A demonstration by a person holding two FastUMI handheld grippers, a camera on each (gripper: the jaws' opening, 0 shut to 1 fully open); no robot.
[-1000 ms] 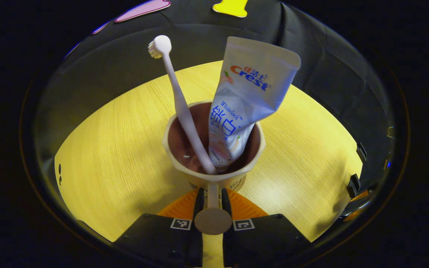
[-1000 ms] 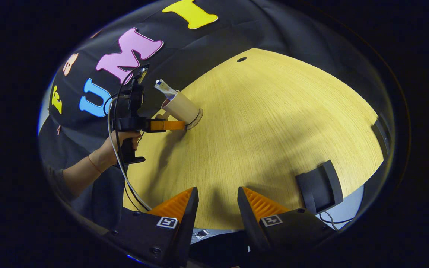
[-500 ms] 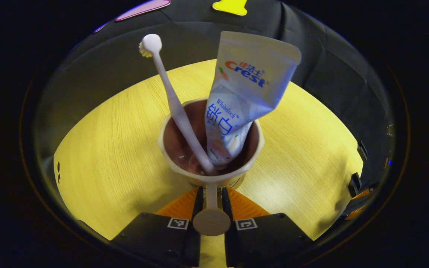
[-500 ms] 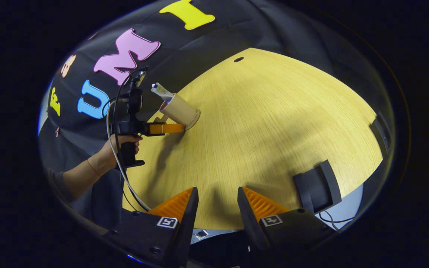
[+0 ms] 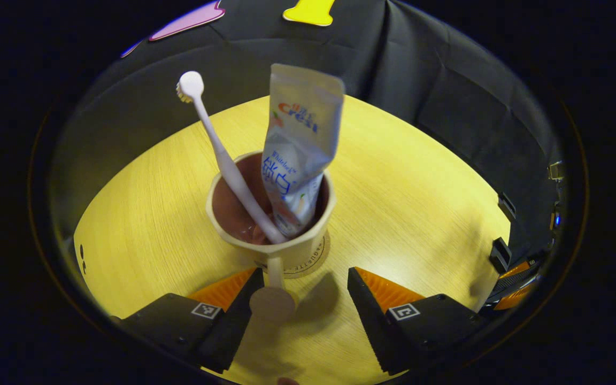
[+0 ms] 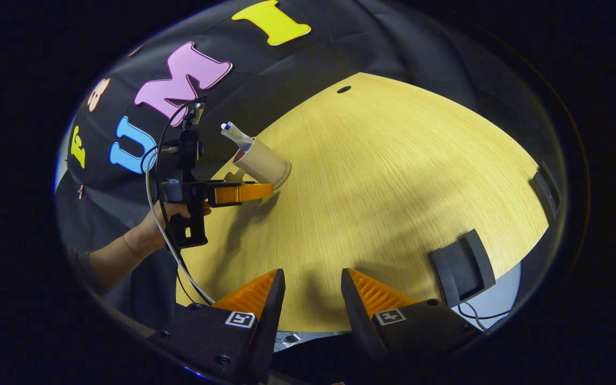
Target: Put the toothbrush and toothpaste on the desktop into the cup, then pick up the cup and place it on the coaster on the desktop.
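A beige cup with a brown inside stands upright on a round coaster on the wooden table. A white toothbrush and a toothpaste tube lean inside it. The cup's handle points toward my left gripper, which is open, its fingers apart on either side of the handle. In the right gripper view the cup sits far off, with the left gripper beside it, held by a hand. My right gripper hangs open over the table's near edge.
The wooden table spreads wide to the right of the cup. A black block stands near its right front edge, with a cable beside it. A small hole marks the far side. The black cloth wall closes in behind.
My left gripper has opened and let go of the cup's handle, drawing back a little. The cup now rests on the coaster. The right gripper has hardly moved.
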